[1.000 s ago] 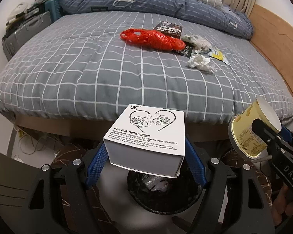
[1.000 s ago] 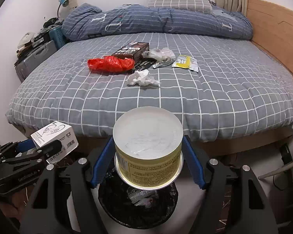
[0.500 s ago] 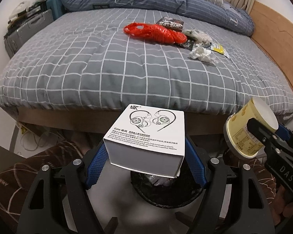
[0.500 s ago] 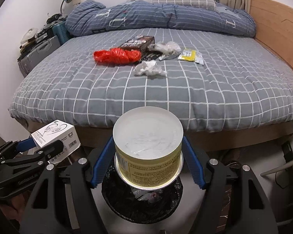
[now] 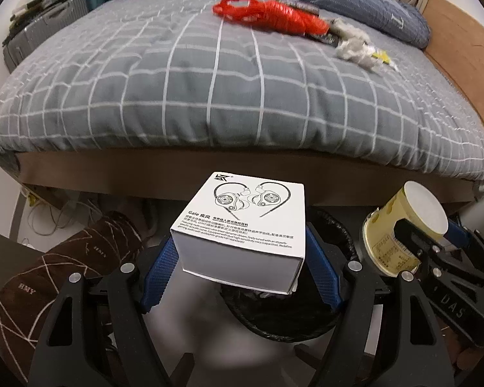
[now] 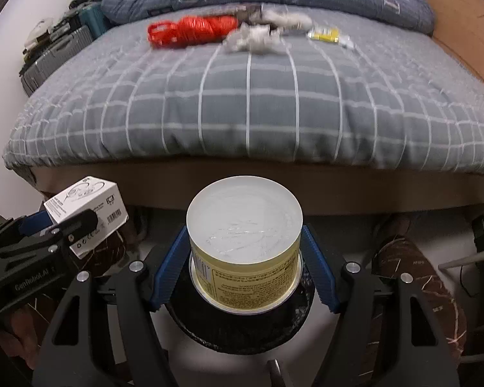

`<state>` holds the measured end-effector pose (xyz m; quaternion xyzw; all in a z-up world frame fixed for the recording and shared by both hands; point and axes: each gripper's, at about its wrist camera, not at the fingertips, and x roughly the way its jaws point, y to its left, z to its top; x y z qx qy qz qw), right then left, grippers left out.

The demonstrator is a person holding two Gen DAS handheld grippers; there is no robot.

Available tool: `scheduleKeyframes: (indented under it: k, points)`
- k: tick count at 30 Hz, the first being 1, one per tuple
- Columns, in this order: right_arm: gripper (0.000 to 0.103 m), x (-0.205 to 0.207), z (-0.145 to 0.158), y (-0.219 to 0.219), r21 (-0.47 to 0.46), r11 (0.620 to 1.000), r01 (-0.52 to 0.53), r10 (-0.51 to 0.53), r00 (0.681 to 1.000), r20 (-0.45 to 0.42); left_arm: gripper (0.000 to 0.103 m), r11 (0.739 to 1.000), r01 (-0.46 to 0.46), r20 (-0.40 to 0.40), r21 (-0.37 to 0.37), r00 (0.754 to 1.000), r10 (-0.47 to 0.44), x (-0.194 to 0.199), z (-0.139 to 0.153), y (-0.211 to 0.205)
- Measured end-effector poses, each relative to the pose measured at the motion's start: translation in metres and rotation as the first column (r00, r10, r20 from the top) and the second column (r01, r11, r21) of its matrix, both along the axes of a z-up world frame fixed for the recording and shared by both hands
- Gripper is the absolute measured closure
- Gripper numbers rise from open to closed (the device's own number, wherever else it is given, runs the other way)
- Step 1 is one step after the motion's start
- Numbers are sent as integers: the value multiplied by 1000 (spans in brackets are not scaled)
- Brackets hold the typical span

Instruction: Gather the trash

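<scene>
I count two grippers, the left gripper [image 5: 240, 251] and the right gripper [image 6: 243, 258], each with two blue fingers [image 5: 159, 272]. One white earphone box [image 5: 242, 225], one yellow tub [image 6: 245, 251], one black-lined bin [image 6: 242, 332]. On the bed [image 6: 242, 113]: one red plastic bag [image 6: 190, 30], two crumpled white wads [image 6: 251, 38], one yellow packet [image 6: 326, 35], one dark box [image 5: 298, 3]. Two suitcases [image 6: 55, 54] beside it.
</scene>
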<state>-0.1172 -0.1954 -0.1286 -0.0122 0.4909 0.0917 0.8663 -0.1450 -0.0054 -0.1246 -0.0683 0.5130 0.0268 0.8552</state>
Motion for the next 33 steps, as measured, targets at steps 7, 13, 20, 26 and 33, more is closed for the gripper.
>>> scheduleKeyframes:
  k: [7, 13, 20, 26, 33]
  points:
    - [36, 7, -36, 4, -19, 1000, -12, 11, 997, -73, 30, 1000, 4, -43, -9, 999, -4, 5, -29, 1]
    - [35, 10, -60, 17, -16, 998, -55, 52, 989, -137, 30, 1000, 4, -75, -3, 997, -4, 7, -46, 3]
    - [13, 12, -63, 12, -37, 998, -57, 52, 993, -109, 30, 1000, 5, -92, -5, 996, -6, 14, -55, 6]
    - [8, 14, -61, -33, -40, 999, 21, -25, 996, -86, 30, 999, 51, -106, -13, 993, -52, 19, -63, -17]
    - [8, 16, -59, -72, -61, 996, 68, -72, 996, -59, 30, 993, 119, -121, -15, 985, -120, 26, -71, -54]
